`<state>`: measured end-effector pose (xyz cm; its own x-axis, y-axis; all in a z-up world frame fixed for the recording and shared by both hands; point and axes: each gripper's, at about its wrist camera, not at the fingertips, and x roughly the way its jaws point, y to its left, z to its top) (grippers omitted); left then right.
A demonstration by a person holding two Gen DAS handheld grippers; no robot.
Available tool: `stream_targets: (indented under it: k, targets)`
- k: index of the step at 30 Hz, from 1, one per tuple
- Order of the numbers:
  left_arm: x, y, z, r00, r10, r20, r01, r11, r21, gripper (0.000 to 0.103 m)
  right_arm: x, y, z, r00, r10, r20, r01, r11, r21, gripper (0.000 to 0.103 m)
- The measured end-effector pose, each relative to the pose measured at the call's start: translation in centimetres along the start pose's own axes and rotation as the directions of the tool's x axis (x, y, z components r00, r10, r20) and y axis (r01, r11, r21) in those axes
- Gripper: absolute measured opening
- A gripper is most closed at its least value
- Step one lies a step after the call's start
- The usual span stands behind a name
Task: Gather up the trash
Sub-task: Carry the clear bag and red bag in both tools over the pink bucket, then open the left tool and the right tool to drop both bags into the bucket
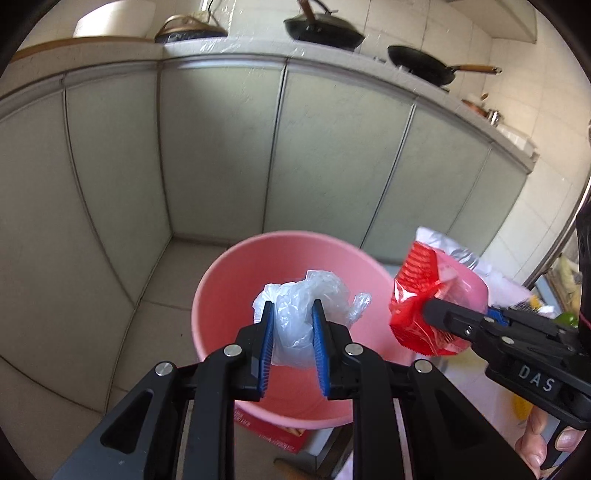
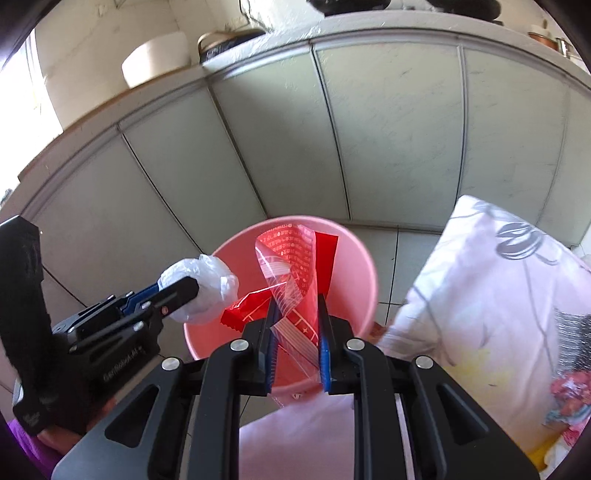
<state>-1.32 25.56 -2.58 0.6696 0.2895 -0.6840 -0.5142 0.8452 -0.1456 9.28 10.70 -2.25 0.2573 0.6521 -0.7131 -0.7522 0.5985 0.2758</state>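
A crumpled clear plastic bag (image 1: 306, 317) and a red printed wrapper (image 2: 295, 273), partly see-through, both hang above the open mouth of a pink bucket (image 1: 229, 288) standing on the tiled floor (image 1: 122, 354). The left tool (image 1: 293, 325) pinches the plastic bag between its blue pads, the jaws only narrowly apart around the wad. The right tool (image 2: 295, 321) pinches the red wrapper the same way, its strip curling up over the bucket. The two tools sit close side by side, not touching. Grey-green cabinet doors (image 1: 221, 147) stand behind the bucket, with dark pans (image 1: 325, 29) on the tabletop (image 1: 110, 51) above. A pale patterned cloth (image 2: 498, 302) lies just right of the bucket.
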Motion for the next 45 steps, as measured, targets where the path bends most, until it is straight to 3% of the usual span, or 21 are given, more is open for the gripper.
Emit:
stream_targets:
  k: [8, 15, 18, 24, 30, 34, 45]
  targets:
    - [2.3, 0.5, -1.6, 0.996, 0.042, -0.072, -0.042, 0.999, 0.012, 0.019, 3.6, 0.4, -0.4, 0.997, -0.028, -0.069, 0.027, 1.0, -0.011, 0.018]
    - [3.7, 0.2, -1.9, 0.992, 0.055, -0.112, -0.053, 0.998, 0.014, 0.02, 4.5, 0.5, -0.1, 0.997, -0.034, -0.072, 0.032, 0.999, -0.03, 0.019]
    - [3.8, 0.0, -2.0, 0.992, 0.068, -0.111, -0.066, 0.998, 0.021, 0.023, 4.3, 0.3, -0.2, 0.997, -0.024, -0.073, 0.023, 0.999, -0.023, 0.02]
    - [3.6, 0.4, -1.9, 0.99, 0.086, -0.11, -0.085, 0.996, 0.011, 0.036, 4.0, -0.4, -0.1, 0.998, -0.007, -0.069, 0.006, 1.0, -0.02, 0.038]
    - [2.9, 0.8, -1.7, 0.991, 0.072, -0.108, -0.074, 0.997, -0.008, 0.04, 3.4, -0.7, -0.3, 0.998, 0.005, -0.064, -0.006, 1.0, -0.02, 0.04]
    - [2.2, 0.8, -1.4, 0.994, 0.057, -0.093, -0.059, 0.998, -0.017, 0.045, 2.9, -1.1, -0.2, 0.998, 0.029, -0.055, -0.029, 1.0, -0.007, 0.047]
    - [-0.1, 0.5, -0.7, 0.999, 0.025, -0.044, -0.026, 0.999, -0.027, 0.046, -0.1, -1.2, 0.0, 0.999, 0.047, 0.013, -0.047, 0.999, -0.027, 0.048]
